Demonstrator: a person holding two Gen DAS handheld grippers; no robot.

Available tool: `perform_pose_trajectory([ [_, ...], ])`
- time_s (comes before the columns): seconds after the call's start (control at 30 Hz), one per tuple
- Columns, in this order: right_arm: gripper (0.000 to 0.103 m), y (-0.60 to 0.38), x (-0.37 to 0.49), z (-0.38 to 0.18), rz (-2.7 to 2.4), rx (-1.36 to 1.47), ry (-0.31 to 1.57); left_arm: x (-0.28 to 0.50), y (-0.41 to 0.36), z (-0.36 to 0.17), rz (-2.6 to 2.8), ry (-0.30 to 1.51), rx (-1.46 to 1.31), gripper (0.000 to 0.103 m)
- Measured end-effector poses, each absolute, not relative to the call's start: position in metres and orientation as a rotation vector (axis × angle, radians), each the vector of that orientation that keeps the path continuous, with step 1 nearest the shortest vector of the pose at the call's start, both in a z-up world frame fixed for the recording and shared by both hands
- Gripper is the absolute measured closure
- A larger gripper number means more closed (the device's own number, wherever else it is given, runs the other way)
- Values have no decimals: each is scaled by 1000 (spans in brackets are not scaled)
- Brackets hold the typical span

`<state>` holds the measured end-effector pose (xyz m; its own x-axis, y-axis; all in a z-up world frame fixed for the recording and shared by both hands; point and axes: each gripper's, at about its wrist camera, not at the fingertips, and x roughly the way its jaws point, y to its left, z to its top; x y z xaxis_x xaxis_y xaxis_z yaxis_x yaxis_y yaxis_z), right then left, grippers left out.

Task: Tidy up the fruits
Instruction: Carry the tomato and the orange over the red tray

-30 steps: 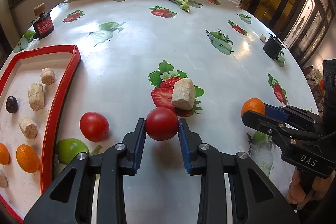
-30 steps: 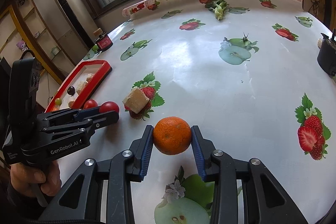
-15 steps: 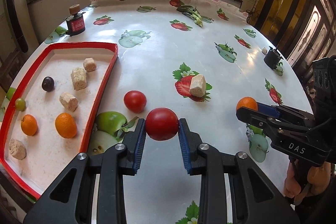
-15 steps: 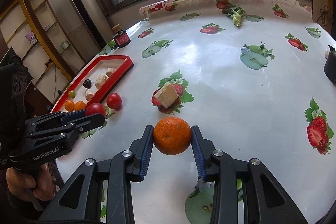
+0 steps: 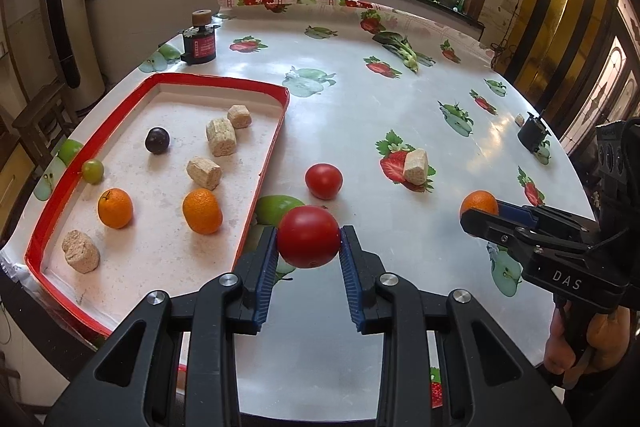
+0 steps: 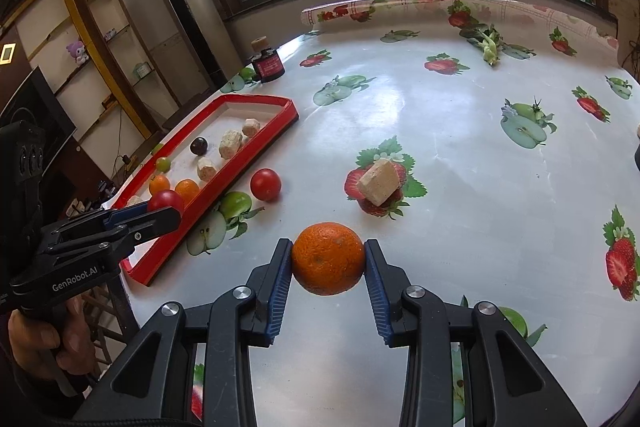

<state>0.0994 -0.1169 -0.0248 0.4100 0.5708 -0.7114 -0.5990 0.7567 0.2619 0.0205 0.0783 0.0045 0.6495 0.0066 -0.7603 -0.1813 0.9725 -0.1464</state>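
Observation:
My left gripper [image 5: 308, 243] is shut on a red tomato [image 5: 308, 242] and holds it above the table, just right of the red tray [image 5: 216, 81]. My right gripper [image 6: 327, 259] is shut on an orange [image 6: 327, 258] held above the table; it also shows in the left wrist view [image 5: 478, 202]. The tray holds two oranges [image 5: 115, 207], a dark plum [image 5: 157, 140], a green grape [image 5: 92, 171] and several beige blocks [image 5: 220, 137]. A second tomato [image 5: 323, 181] and a beige block [image 5: 416, 167] lie on the table.
The table has a white cloth [image 5: 360, 115] with fruit prints. A dark jar with a red label [image 5: 199, 43] stands at the far left, a small black holder [image 5: 531, 135] at the right edge, and a green vegetable [image 5: 404, 49] at the back.
Both grippers have risen and pulled back with their fruits. The left gripper has swung left, so the whole tray has come into view.

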Motion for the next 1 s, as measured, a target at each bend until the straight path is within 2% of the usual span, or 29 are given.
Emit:
perform_pose_trajectory([
  [1.0,66,-33,90,-11,874,-120,862,-20,146,5,237,825,-306,75],
])
